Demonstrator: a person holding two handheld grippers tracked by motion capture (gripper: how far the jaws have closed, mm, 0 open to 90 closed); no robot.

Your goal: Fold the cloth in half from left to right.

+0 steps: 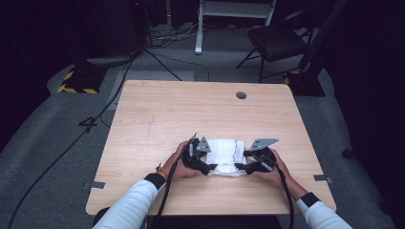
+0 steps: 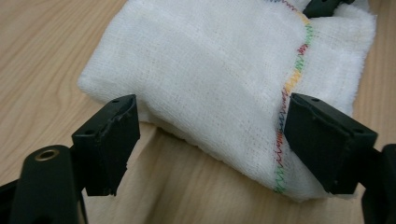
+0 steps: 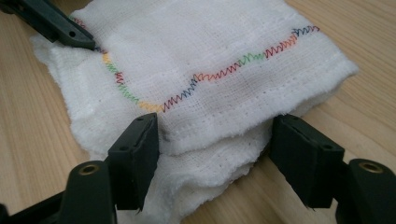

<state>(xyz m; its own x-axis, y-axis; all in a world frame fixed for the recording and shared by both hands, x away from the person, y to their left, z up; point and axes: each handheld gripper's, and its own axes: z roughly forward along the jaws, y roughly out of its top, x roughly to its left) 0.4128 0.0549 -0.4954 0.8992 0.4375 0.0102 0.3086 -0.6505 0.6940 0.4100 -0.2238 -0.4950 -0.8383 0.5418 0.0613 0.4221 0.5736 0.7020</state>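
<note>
1. Nearest in the high view: two white sleeves (image 1: 136, 202) entering from the bottom edge, each hand on a claw at the near middle of the wooden bench (image 1: 157, 114)
2. Left claw (image 1: 210, 167) at the left edge of a folded white cloth (image 1: 224, 152), right claw (image 1: 240, 161) at its right edge; grey three-cornered plates on top of both
3. Seen from above and not from the claw views: a dark round hole (image 1: 241, 95) near the far edge of the bench, a folding chair (image 1: 277, 40) and cables on the grey floor beyond
4. Left gripper view: left claw (image 2: 210, 140) spread, jaws standing either side of a cloth corner (image 2: 210, 74), pads not pressing it
5. Right gripper view: right claw (image 3: 215, 154) spread wide around the layered cloth edge (image 3: 210, 135), not pinching; tip of the other claw lying on the far corner at top left
6. Close views only: gauzy open weave, several layers stacked, a zigzag seam in red, blue, green and orange thread (image 3: 205, 77) running across the top layer
7. Cloth lying flat on the bench between the two claws
</note>
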